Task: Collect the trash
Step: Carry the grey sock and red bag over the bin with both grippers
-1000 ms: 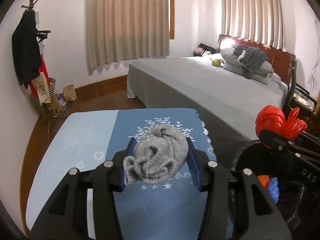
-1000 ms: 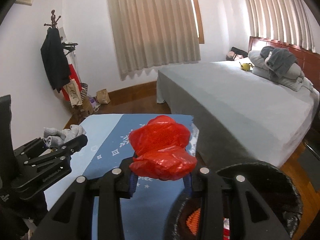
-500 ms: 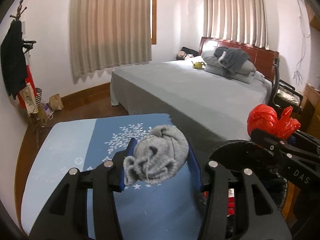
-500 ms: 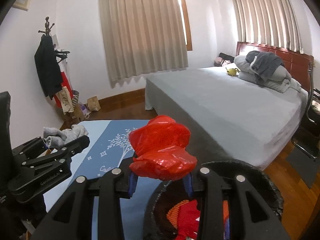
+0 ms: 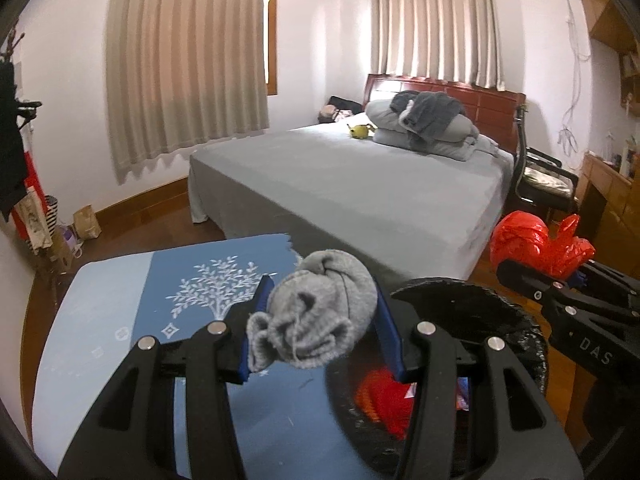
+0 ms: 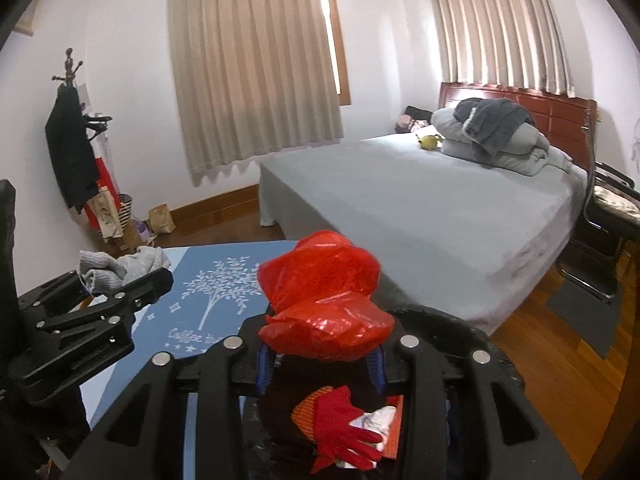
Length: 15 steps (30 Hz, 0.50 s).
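Note:
My left gripper (image 5: 320,320) is shut on a balled grey sock (image 5: 316,312), held above the left rim of a black trash bin (image 5: 472,296). My right gripper (image 6: 320,344) is shut on a crumpled red plastic bag (image 6: 324,300), held over the bin's opening (image 6: 496,364). Inside the bin lie a red glove (image 6: 344,420), an orange item and crumpled paper. The right gripper with the red bag also shows at the right of the left wrist view (image 5: 536,244). The left gripper with the sock shows at the left of the right wrist view (image 6: 120,272).
A blue tablecloth with a white tree print (image 5: 160,320) covers the table left of the bin. A grey bed (image 6: 420,200) stands beyond. A black chair (image 6: 608,220) is at the right. A coat rack (image 6: 72,140) and bags stand by the left wall.
Both grippers have moved right, from above the blue table toward the bin. The bin's inside and its red contents now show below both grippers. Both grips are unchanged.

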Each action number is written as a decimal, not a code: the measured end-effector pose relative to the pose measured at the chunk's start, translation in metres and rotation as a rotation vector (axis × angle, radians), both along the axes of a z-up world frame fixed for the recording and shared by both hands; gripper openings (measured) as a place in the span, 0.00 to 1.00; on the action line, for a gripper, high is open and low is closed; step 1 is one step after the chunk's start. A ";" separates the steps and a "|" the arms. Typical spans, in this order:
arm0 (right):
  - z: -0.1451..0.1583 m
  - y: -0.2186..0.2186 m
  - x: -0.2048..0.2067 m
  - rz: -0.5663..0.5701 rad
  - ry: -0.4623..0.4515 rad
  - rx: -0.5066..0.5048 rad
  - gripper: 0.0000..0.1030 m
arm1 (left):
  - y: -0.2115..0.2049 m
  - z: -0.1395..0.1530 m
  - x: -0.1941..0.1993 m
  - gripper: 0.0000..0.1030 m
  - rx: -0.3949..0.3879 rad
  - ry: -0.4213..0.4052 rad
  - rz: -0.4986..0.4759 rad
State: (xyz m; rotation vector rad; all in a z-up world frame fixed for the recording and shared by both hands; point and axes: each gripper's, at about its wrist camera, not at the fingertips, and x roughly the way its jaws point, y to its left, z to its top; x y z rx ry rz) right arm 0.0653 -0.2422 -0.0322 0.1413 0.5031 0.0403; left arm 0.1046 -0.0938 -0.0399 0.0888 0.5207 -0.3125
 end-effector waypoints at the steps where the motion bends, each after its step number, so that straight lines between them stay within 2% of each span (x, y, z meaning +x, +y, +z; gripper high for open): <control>1: 0.000 -0.003 -0.002 -0.008 0.000 0.000 0.36 | -0.004 -0.001 -0.001 0.47 0.001 0.000 -0.009; 15: -0.013 -0.041 -0.018 -0.107 0.031 -0.002 0.36 | -0.048 -0.018 -0.002 0.47 0.018 0.019 -0.099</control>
